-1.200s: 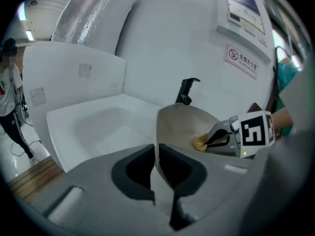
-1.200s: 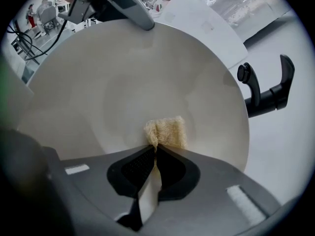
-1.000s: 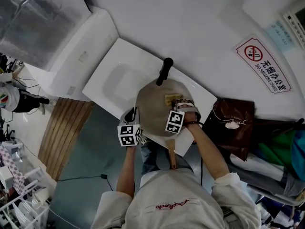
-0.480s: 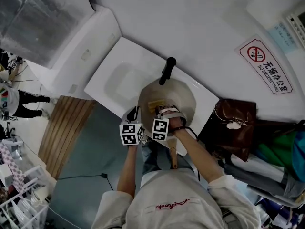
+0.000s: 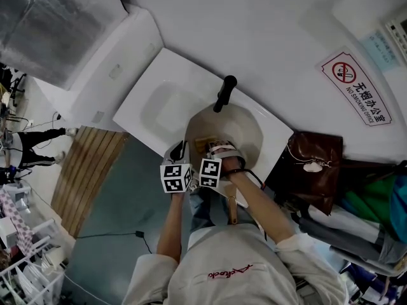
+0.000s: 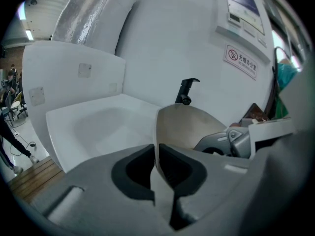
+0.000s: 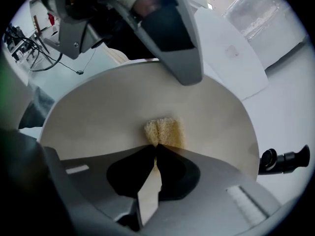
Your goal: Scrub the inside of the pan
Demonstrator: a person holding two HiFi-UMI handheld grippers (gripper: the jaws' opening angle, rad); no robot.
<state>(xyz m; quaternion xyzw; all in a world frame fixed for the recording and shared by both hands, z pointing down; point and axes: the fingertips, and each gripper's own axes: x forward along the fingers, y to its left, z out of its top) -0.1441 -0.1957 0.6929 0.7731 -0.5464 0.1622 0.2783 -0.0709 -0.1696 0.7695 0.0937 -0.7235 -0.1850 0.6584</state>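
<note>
A beige pan [image 5: 238, 132] with a black handle [image 5: 222, 94] rests over the white sink [image 5: 159, 110]. My left gripper [image 5: 180, 161] is shut on the pan's near rim [image 6: 156, 132]. Inside the pan, my right gripper [image 5: 213, 152] is shut on a yellow sponge [image 7: 163, 131] pressed against the pan's inner surface [image 7: 108, 117]. The sponge [image 5: 205, 144] shows at the pan's near left side in the head view. The right gripper's body [image 6: 231, 141] appears beside the pan in the left gripper view.
A white wall carries a no-smoking sign [image 5: 355, 88]. A brown bag [image 5: 308, 161] lies right of the sink. A wooden slatted mat [image 5: 86, 170] is on the floor at left. A white panel [image 5: 111, 62] stands left of the sink.
My right gripper has moved with the sponge from the pan's right side to its near left, close to the left gripper. The left gripper has stayed on the rim.
</note>
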